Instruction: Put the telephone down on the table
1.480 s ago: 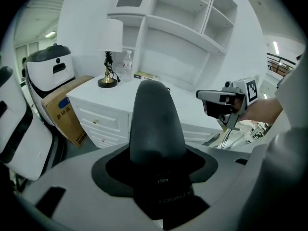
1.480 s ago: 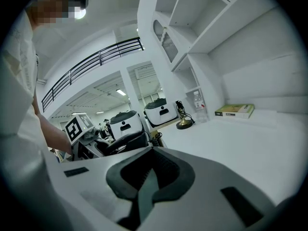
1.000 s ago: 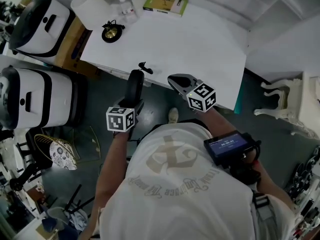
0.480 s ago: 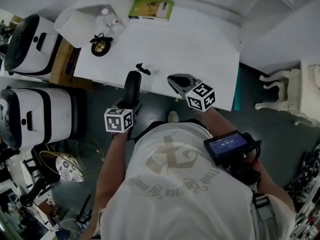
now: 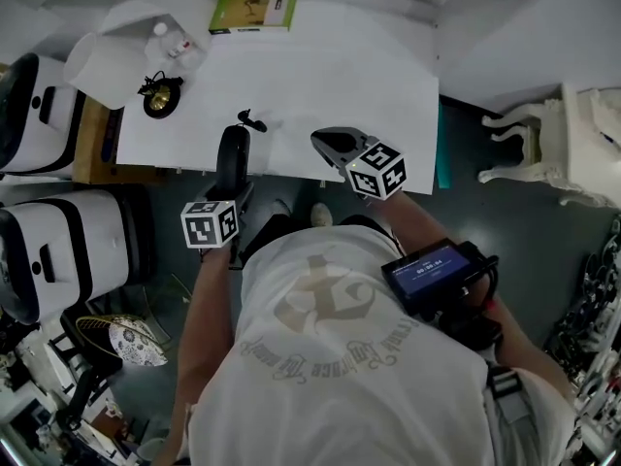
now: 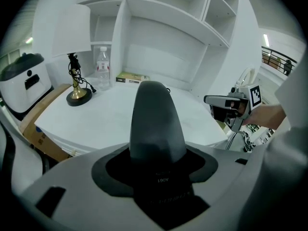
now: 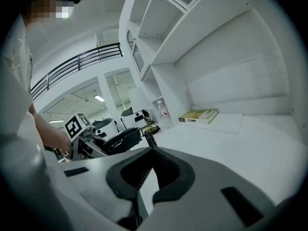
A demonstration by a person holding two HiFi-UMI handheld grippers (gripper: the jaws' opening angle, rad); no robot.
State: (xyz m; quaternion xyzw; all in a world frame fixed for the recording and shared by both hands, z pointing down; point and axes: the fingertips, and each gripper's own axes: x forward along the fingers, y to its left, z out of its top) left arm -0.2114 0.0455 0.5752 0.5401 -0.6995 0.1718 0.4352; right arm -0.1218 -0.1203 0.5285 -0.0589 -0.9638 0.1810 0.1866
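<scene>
A dark grey telephone handset [image 5: 233,158] is clamped in my left gripper [image 5: 231,190], which is shut on it. It sticks out over the front edge of the white table [image 5: 340,76]. In the left gripper view the handset [image 6: 156,124] rises between the jaws and fills the middle. Its black cord end [image 5: 249,119] hangs at the tip above the tabletop. My right gripper [image 5: 332,145] hovers over the same edge to the right, jaws shut and nothing in them. The right gripper view shows the handset [image 7: 118,139] and coiled cord [image 7: 149,138] at left.
At the table's back left stand a brass lamp [image 5: 160,96] with a white shade [image 5: 105,69] and a water bottle [image 5: 163,35]. A green book [image 5: 254,11] lies at the back. White shelving [image 6: 168,28] rises behind. Two white and black machines [image 5: 68,246] stand left, and a white carved stool [image 5: 568,134] right.
Both grippers have moved forward, from just short of the table's front edge to over it. The handset stays gripped in the left one. The whole scene has slid left in the head view.
</scene>
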